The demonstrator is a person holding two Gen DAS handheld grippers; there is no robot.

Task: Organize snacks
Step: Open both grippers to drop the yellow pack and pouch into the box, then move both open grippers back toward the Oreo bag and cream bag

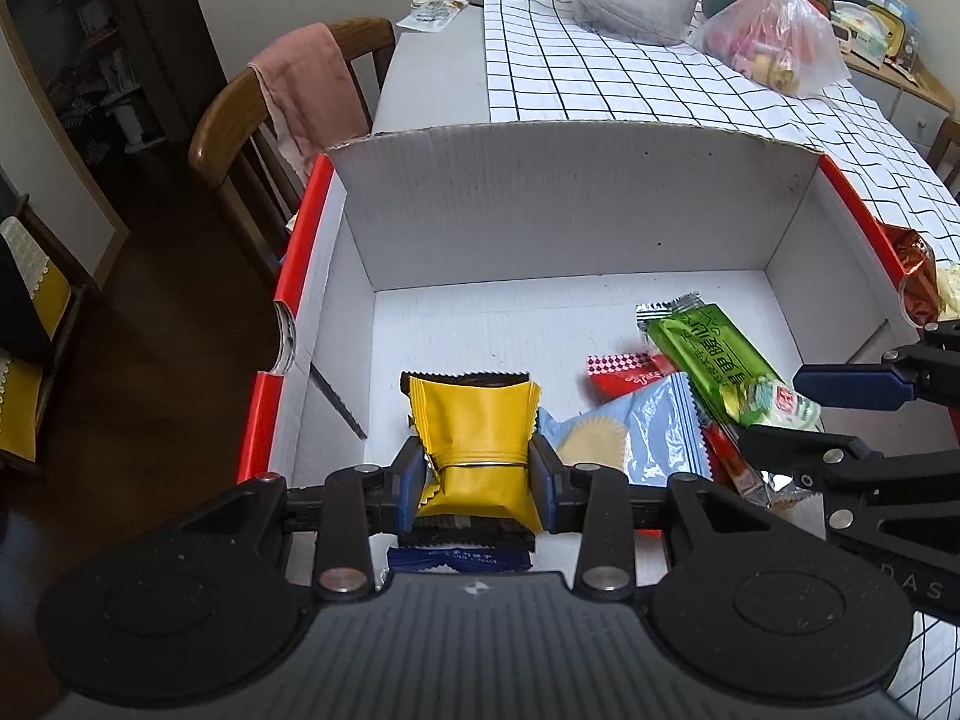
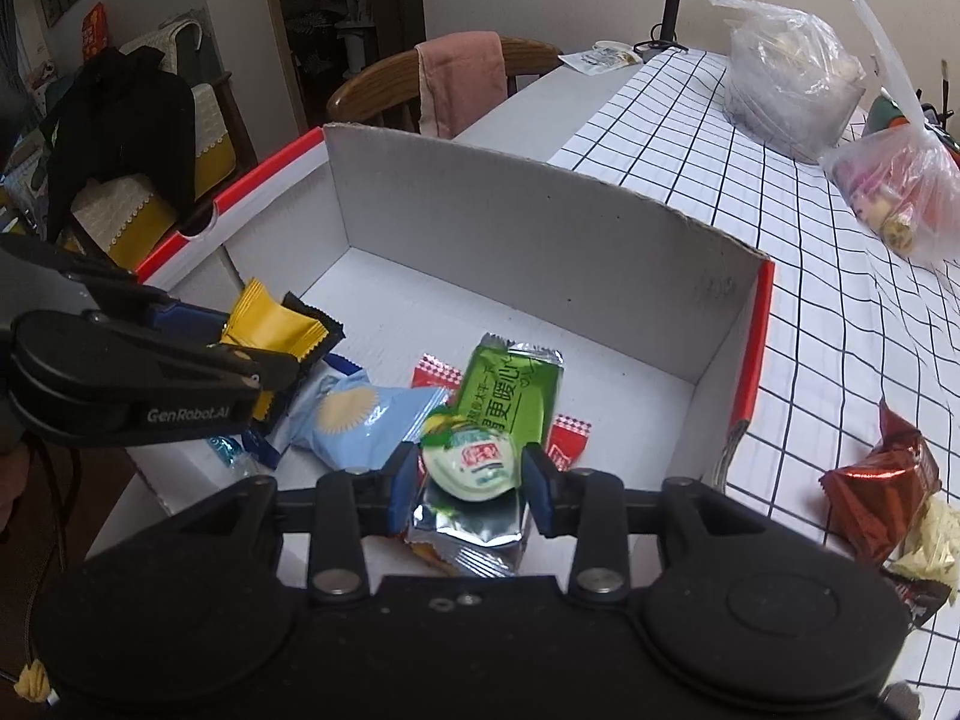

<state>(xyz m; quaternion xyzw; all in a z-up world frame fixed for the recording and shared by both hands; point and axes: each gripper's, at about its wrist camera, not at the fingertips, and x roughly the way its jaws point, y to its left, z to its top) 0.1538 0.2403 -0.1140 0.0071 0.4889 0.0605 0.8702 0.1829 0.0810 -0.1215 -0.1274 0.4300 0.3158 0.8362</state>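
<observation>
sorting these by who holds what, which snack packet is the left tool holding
The yellow packet, pinched across its middle by the left tool; the other packets lie in the box.
</observation>
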